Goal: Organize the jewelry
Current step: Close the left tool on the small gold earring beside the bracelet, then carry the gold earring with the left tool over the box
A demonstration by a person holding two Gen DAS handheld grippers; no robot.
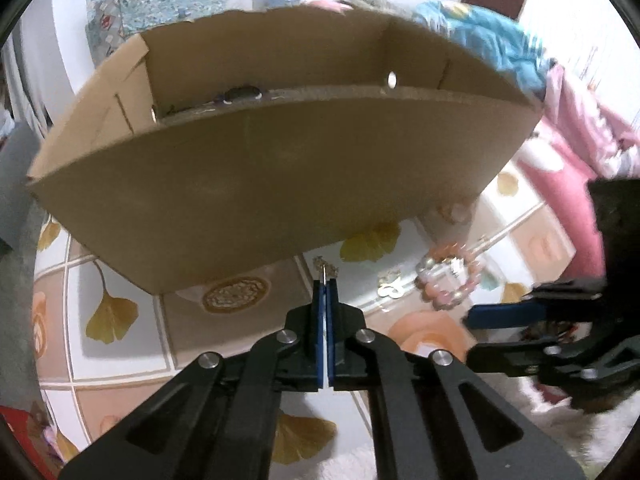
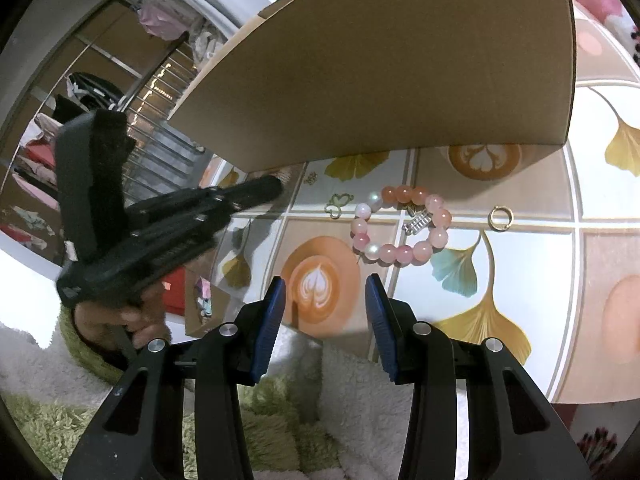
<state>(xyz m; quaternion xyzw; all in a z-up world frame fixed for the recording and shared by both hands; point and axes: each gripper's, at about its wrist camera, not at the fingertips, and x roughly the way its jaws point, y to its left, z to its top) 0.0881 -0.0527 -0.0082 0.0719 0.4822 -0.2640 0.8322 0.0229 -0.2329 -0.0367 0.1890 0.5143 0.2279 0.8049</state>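
Observation:
My left gripper [image 1: 325,284] is shut, and the thin pin of a small gold earring [image 1: 327,269] runs in between its blue pads, close to the front wall of an open cardboard box [image 1: 260,184]. In the right wrist view the left gripper [image 2: 276,186] is blurred, its tip at the box's [image 2: 400,80] lower edge. A pink and orange bead bracelet [image 2: 400,228] lies on the table with a silver charm [image 2: 418,222] inside its ring. A butterfly charm [image 2: 338,204] and a gold ring [image 2: 500,218] lie beside it. My right gripper [image 2: 326,284] stands open and holds nothing, short of the bracelet.
The table wears a cloth [image 2: 520,280] printed with ginkgo leaves and coffee cups. Its near edge runs just under my right fingers, with white fluffy fabric [image 2: 360,400] and a green shaggy rug below. A dark beaded item [image 1: 242,94] lies inside the box. Pink bedding [image 1: 560,168] sits at the right.

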